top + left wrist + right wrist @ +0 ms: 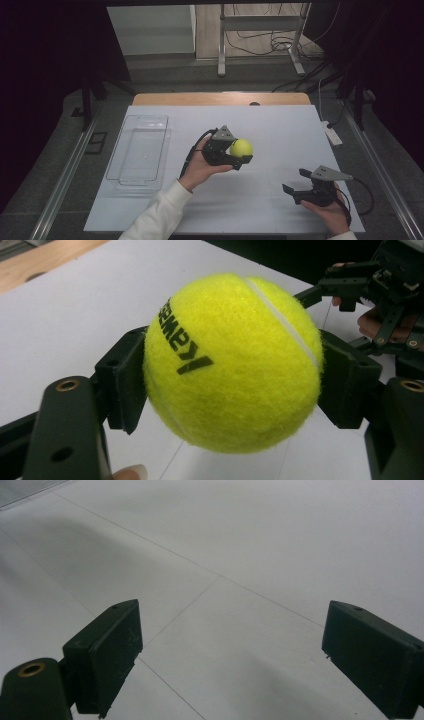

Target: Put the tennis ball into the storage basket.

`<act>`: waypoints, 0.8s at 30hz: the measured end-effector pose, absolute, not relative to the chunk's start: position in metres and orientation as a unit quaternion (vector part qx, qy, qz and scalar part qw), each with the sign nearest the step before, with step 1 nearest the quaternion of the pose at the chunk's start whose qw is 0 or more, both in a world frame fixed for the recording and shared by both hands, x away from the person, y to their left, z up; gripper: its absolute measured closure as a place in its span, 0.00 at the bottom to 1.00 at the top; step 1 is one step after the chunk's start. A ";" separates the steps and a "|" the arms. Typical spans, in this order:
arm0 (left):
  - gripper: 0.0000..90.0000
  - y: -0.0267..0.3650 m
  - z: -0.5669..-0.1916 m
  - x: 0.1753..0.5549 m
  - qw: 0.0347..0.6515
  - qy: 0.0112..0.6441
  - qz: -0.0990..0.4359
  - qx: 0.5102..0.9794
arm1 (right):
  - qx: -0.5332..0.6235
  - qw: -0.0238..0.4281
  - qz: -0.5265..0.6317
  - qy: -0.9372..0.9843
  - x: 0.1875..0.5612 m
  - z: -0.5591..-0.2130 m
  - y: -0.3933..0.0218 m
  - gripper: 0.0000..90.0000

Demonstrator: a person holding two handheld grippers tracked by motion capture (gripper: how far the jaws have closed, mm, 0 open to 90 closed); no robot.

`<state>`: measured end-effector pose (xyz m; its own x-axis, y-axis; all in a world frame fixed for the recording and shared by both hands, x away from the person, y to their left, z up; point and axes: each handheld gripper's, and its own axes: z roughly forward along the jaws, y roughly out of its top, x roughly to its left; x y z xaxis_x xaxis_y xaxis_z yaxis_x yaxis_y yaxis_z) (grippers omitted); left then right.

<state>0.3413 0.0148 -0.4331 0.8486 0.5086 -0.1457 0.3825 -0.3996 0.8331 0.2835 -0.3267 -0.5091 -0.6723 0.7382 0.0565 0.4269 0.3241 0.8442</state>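
A yellow tennis ball (241,148) with black lettering is clamped between the two black jaws of my left gripper (239,150), held a little above the middle of the white table sheet. In the left gripper view the ball (232,362) bulges between the pads (125,380), which press on its two sides. My right gripper (296,182) rests low at the front right of the sheet, pointing left. Its jaws stand wide apart in the right gripper view, with nothing but bare sheet between the fingers (105,655).
A clear plastic tray (139,152) lies on the left part of the white sheet (280,125). The wooden table edge (220,98) runs along the back. A white power strip (332,134) lies off the right side, and metal stand legs (221,60) rise beyond the table.
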 end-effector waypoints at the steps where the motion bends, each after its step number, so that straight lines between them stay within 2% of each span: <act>1: 0.30 0.017 -0.432 0.342 0.481 0.269 0.067 0.832 | 0.366 0.172 0.452 0.795 0.283 -0.509 -0.327 0.11; 24: 0.30 0.039 -0.415 0.342 0.501 0.285 0.087 0.812 | 0.367 0.172 0.454 0.794 0.283 -0.508 -0.327 0.11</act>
